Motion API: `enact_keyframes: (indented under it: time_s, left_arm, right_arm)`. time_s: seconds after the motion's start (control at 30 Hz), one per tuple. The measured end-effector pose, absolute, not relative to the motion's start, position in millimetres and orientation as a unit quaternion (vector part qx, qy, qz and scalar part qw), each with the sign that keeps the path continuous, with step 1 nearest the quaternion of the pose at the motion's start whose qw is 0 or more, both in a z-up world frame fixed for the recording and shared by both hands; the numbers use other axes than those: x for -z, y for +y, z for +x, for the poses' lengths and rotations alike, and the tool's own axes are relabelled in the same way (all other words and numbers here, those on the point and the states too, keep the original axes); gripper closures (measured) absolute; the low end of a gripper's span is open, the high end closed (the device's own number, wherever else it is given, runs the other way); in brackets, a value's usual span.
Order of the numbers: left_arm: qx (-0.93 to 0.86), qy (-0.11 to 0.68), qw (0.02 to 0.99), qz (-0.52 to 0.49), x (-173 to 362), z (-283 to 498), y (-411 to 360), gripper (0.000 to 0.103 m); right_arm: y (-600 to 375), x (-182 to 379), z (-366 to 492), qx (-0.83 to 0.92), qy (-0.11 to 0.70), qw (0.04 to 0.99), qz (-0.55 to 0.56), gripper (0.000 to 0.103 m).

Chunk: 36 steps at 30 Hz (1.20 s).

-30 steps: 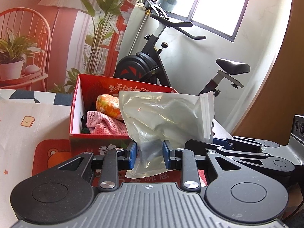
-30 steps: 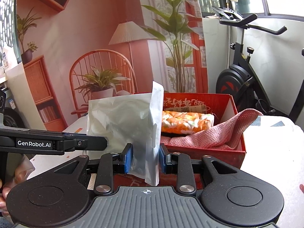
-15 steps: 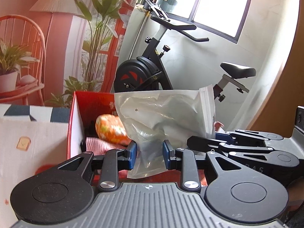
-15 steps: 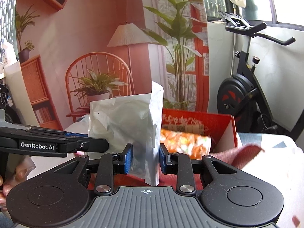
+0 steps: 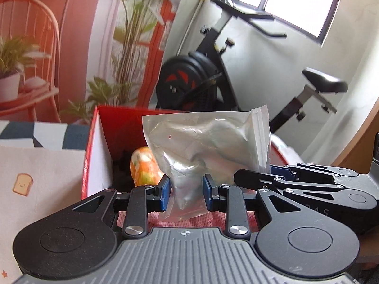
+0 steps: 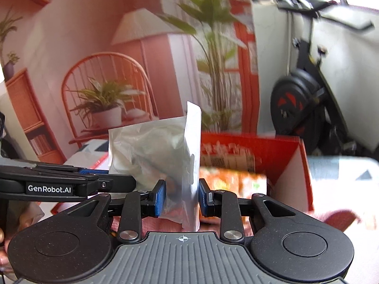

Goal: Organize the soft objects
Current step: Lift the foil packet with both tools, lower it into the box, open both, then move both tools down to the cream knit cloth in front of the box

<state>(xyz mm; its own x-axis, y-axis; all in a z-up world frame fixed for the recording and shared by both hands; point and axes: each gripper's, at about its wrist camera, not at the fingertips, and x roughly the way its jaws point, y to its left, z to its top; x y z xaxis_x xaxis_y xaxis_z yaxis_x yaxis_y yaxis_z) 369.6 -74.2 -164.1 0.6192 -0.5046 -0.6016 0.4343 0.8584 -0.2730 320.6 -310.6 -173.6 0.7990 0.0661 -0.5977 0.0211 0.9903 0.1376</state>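
Observation:
A clear plastic zip bag (image 5: 208,146) with something grey inside is held upright by both grippers. My left gripper (image 5: 187,195) is shut on its lower part. My right gripper (image 6: 181,197) is shut on its sealed edge, and the same plastic bag (image 6: 154,151) shows there edge-on. The right gripper's body (image 5: 308,189) lies just right of the bag in the left wrist view. Directly behind and below the bag stands an open red cardboard box (image 5: 94,156) holding an orange-and-white soft pack (image 5: 143,168) and a pink knitted cloth (image 5: 206,220).
The red box (image 6: 300,165) sits on a white tablecloth with a toast print (image 5: 22,183). An exercise bike (image 5: 213,75) stands behind the box by the window. A printed backdrop of a chair, lamp and plants fills the left. A hand (image 6: 4,241) shows at the left edge.
Both grippers have carried the bag toward the red box, which now looks larger and sits right beneath the bag. The pink cloth has slid under the gripper bodies.

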Motion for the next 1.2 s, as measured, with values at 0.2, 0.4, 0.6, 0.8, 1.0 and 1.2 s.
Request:
enact_keyframes:
  time_s: [0.2,0.4,0.6,0.8,1.0,1.2]
  left_arm:
    - [0.274,0.380,0.883,-0.031,178.4,369.7,-83.7,0.072]
    - [0.265,0.377,0.888,-0.011,171.2,361.1,-84.2,0.058]
    - [0.248,0.354,0.902,-0.006,151.9,341.0,-76.3,0.038]
    - [0.240,0.324,0.915,0.018,142.4,312.3,-67.2,0.035]
    - [0.221,0.289,0.931,0.030,138.3,281.5,-49.1,0.027]
    - [0.208,0.278,0.938,0.011,138.1,255.7,-28.1,0.025]
  right_arm:
    - [-322.4,194.8,317.9,0.014,0.369,0.923,0.110,0.076]
    - [-316.0,193.2,305.8,0.045,0.378,0.920,0.095,0.070]
    - [-300.6,181.4,279.8,0.061,0.354,0.933,0.022,0.058]
    - [-288.1,174.6,249.6,0.065,0.335,0.940,-0.007,0.055]
    - [-277.8,170.9,211.6,0.058,0.300,0.952,-0.025,0.042]
    - [-274.2,174.6,180.3,0.056,0.284,0.957,-0.014,0.032]
